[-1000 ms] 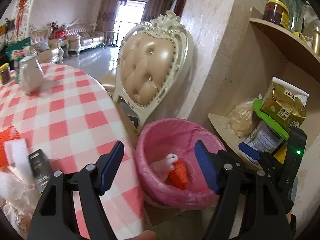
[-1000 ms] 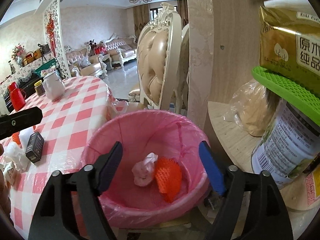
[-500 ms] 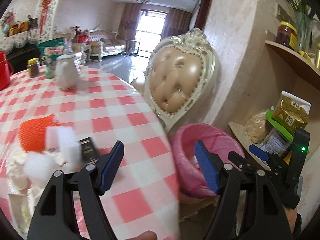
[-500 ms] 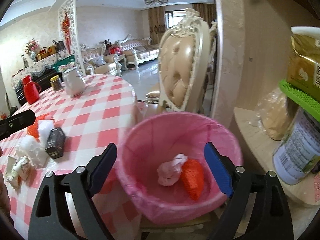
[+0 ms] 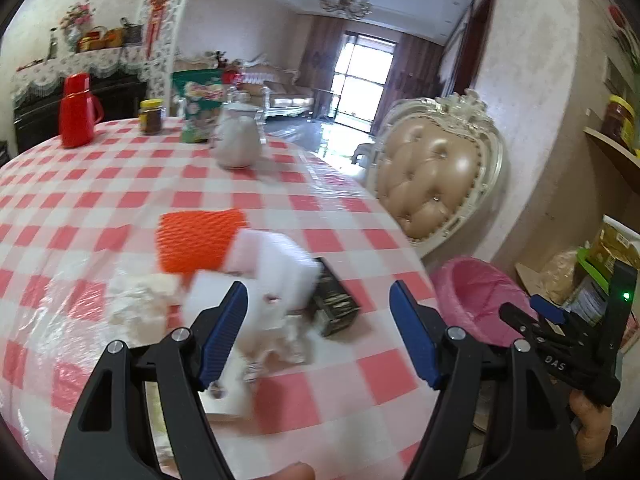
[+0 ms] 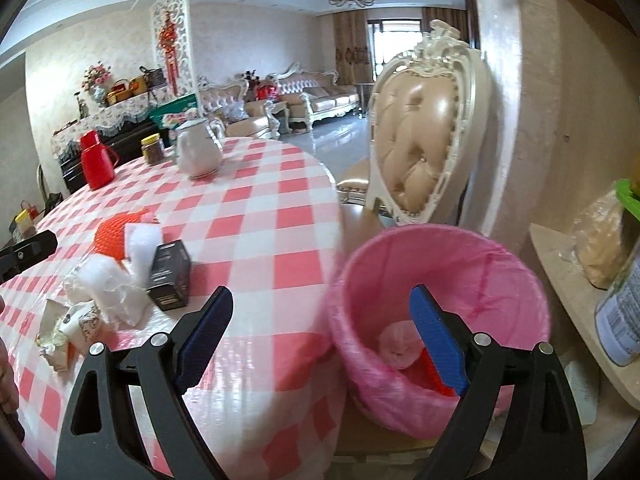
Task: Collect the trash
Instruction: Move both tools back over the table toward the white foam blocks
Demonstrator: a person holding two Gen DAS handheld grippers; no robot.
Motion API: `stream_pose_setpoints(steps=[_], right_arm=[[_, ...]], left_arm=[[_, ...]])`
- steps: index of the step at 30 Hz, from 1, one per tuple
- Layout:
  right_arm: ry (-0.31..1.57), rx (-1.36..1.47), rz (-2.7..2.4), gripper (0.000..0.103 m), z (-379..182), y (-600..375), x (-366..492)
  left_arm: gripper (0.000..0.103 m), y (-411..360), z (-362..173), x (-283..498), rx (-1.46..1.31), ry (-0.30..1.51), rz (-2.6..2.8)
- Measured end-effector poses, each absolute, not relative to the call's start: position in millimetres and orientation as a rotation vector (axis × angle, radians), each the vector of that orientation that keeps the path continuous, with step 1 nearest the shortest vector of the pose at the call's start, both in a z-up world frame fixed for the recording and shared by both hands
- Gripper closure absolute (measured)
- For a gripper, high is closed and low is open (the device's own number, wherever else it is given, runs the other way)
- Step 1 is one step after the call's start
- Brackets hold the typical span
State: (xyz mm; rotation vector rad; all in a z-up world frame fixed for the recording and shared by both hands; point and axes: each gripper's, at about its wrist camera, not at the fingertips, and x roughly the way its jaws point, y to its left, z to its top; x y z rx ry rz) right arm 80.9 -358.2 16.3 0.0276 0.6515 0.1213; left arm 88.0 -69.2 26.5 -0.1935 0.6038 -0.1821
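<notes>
We have the left gripper (image 5: 316, 332) over the table (image 5: 120, 184), jaws spread wide and empty, and the trash pile sits right between and just beyond the blue pads, in the lower middle of the left view. Nearest is white foam (image 5: 276, 264), blurred, lying just past the left pad; the orange net (image 5: 200, 240) is behind it toward the upper left, and a small dark box (image 5: 334, 300) lies just right of the foam, its long axis running away from us and slightly to the right. Crumpled wrappers (image 5: 136, 304) sit to the left of the foam (too smeared to sort out piece by piece).

Our right gripper (image 6: 320, 344) is also wide open and holding nothing, hanging at the table edge with the pink bin (image 6: 520, 280) at lower right of its view; a pink wad (image 6: 398, 346) and something orange already lie inside. From there the pile is off at middle left, well apart from the pads.

So we judge the left is the nearer one, and the foam is the likely next pick: a short push forward and down should do it. The box touches the foam and could get dragged along. The jug (image 5: 238, 140), red flask (image 5: 78, 110) and jar (image 5: 152, 116) stand far back, out of our way.
</notes>
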Motion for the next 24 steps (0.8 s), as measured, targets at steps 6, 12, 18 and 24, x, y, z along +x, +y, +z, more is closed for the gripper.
stream_pose_setpoints(steps=[6,12,18,24], right_arm=[[0.658,0.011,0.161,0.018,14.9,-336.8,82.6],[0.665,0.003,0.197,0.018,12.9,-319.6,83.8],[0.678,-0.006,0.221,0.018,8.9,-308.2,88.5],[0.689,-0.009,0.244,0.018,4.8,-299.2,95.1]], left_arm=[[0.032,-39.1,19.8,82.8,-0.226,0.617,-0.134],[0.032,-28.9,9.6,89.3,-0.232,0.647,-0.119],[0.032,-25.0,-4.7,107.7,-0.232,0.707,-0.107],[0.032,-27.4,-20.9,128.3,-0.212,0.78,-0.1]])
